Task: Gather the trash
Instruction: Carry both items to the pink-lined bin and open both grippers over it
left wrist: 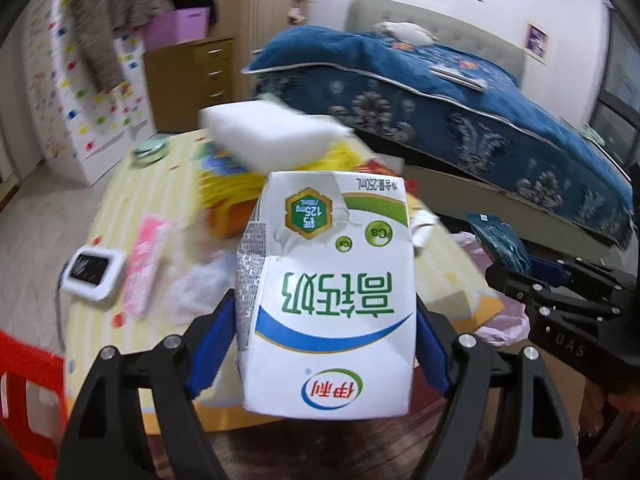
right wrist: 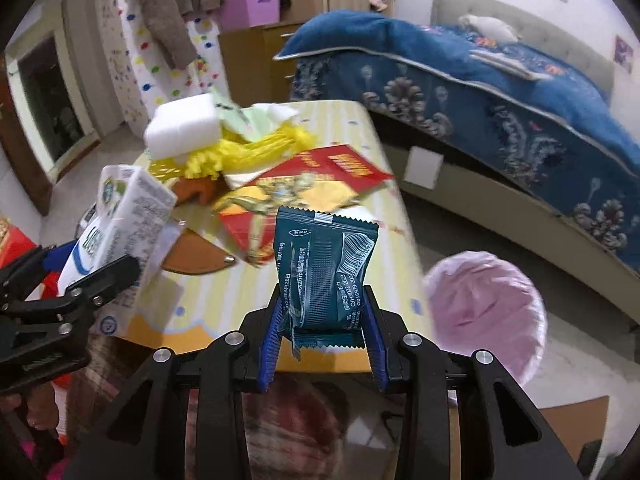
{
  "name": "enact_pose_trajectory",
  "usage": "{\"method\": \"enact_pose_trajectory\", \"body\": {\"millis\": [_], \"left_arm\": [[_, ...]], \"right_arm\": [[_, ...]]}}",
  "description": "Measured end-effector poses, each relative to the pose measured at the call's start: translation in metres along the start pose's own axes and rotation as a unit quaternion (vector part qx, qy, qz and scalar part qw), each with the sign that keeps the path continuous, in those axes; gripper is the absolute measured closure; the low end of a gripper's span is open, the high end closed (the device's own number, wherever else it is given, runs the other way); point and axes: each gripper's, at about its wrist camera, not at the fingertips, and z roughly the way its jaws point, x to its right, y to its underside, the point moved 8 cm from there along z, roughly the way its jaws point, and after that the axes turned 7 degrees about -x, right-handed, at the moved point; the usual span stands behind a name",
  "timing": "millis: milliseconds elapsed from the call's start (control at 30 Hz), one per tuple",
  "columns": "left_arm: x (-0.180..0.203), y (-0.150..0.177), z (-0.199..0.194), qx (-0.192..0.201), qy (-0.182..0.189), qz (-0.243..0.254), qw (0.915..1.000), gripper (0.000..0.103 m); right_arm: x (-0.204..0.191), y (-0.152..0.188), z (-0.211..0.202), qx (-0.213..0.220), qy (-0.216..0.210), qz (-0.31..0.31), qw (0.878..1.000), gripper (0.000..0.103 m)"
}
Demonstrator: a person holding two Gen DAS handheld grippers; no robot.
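Nearest the left wrist camera, the left gripper (left wrist: 324, 344) is closed on a white milk carton (left wrist: 326, 292), its blue pads pressing the carton's two side faces; the carton stands lengthwise along the fingers with its print upside down to the lens. The right gripper (right wrist: 326, 320) is likewise closed, pinching the lower end of a dark teal snack wrapper (right wrist: 324, 272), whose long axis rises away from the fingers. Both pieces of trash are thus held off the table (right wrist: 360, 208), above its near edge. What the coming move likely turns on is the pink-lined bin (right wrist: 486, 312): it stands on the floor just beside the table's right-hand edge, to the right of and below the right gripper, so the wrapper is the nearer load and the carton would have to cross over from the left. Further out, the yellow striped tablecloth holds more clutter: a red and gold paper packet (right wrist: 312, 184), a crumpled yellow plastic bag (right wrist: 244, 152) and a white foam block (right wrist: 184, 128) resting on it, plus a pink pack (left wrist: 146, 260) and a small white-framed device (left wrist: 94, 276) on the left side. Beyond the table are a bed with a blue patterned cover (right wrist: 500, 92), a wooden drawer unit (left wrist: 192, 80) carrying a purple box (right wrist: 250, 10), and clothes hanging against a dotted wardrobe.
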Motion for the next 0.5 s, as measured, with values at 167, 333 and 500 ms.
{"method": "enact_pose_trajectory", "body": {"millis": [167, 333, 500], "left_arm": [[0.052, -0.013, 0.018, 0.001, 0.03, 0.039, 0.9988, 0.026], [0.104, -0.023, 0.038, -0.004, 0.056, 0.082, 0.9951, 0.026], [0.155, -0.031, 0.059, -0.018, 0.09, 0.111, 0.9896, 0.026]], "right_arm": [[0.05, 0.014, -0.012, 0.003, 0.033, 0.042, 0.999, 0.064], [0.105, 0.033, -0.016, -0.002, 0.073, 0.085, 0.994, 0.064], [0.152, 0.049, -0.011, -0.01, 0.101, 0.123, 0.987, 0.064]]}}
